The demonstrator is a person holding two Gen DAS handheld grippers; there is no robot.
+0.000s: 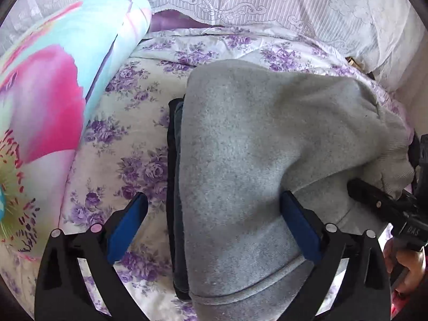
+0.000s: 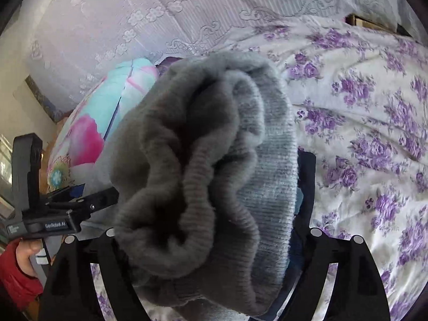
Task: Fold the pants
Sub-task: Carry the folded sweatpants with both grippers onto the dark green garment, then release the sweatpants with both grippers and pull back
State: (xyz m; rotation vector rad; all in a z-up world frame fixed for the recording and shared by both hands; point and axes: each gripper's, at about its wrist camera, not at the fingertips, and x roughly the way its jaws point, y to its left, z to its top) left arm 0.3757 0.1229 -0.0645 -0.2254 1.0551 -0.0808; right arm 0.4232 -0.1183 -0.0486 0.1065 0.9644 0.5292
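Grey fleece pants (image 1: pixel 254 147) lie folded on the floral bed sheet (image 1: pixel 125 139), on top of a dark folded garment (image 1: pixel 174 187). My left gripper (image 1: pixel 214 219) is open and wide over the pants' left edge, its right finger against the grey cloth and its left finger over the sheet. In the right wrist view the bunched ribbed end of the pants (image 2: pixel 214 174) fills the gap of my right gripper (image 2: pixel 211 187). Its jaws stand wide, the left finger is hidden, and I see no squeeze on the cloth. The right gripper (image 1: pixel 379 200) also shows under the ribbed end.
A bright pink and turquoise pillow (image 1: pixel 53 107) lies at the left of the bed. White lace cloth (image 1: pixel 240 0) runs along the far side. A hand (image 1: pixel 406 267) holds the right tool; a red sleeve (image 2: pixel 16 275) is behind the left gripper (image 2: pixel 91 192).
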